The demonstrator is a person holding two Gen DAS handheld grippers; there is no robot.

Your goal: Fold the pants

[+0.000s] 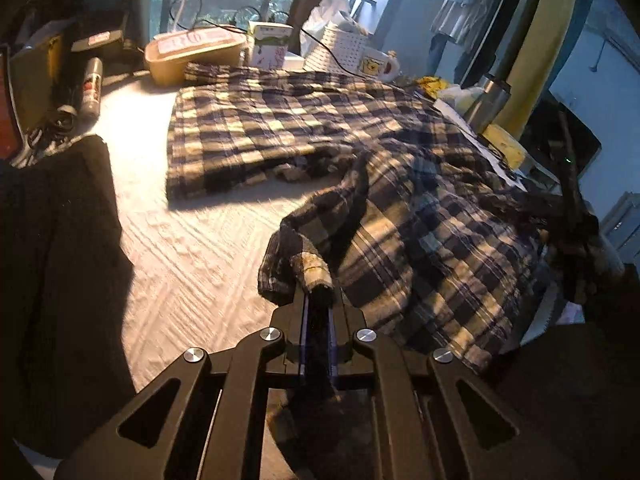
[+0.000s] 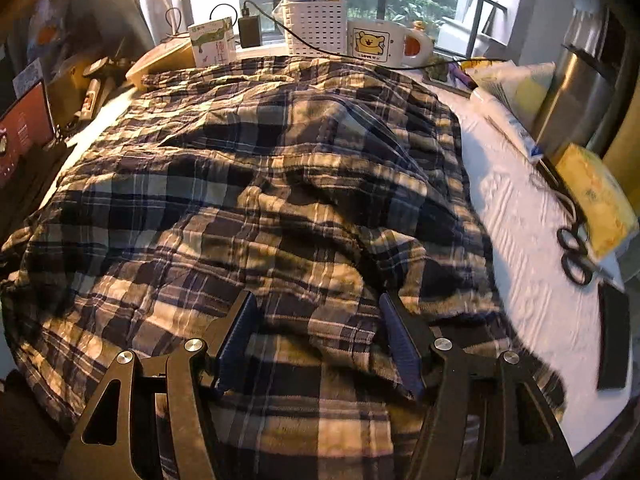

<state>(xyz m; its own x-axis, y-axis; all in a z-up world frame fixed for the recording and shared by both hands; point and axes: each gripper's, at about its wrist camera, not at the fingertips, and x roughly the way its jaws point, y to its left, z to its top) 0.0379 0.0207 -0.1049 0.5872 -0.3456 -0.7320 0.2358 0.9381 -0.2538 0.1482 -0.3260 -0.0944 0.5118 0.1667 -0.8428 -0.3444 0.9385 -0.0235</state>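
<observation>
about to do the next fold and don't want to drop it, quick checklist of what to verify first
1. Left claw shut on the pants: ok, a cloth edge is pinched between its pads.
2. Right claw gripping: not ok, jaws stand open over the cloth, nothing pinched.
3. Pants lie flat: not ok, rumpled in the middle.
4. Scissors clear of the cloth: ok, on the bare cover beside it.
5. Mug and basket clear: cannot tell, the far edge of the pants lies right by them.
</observation>
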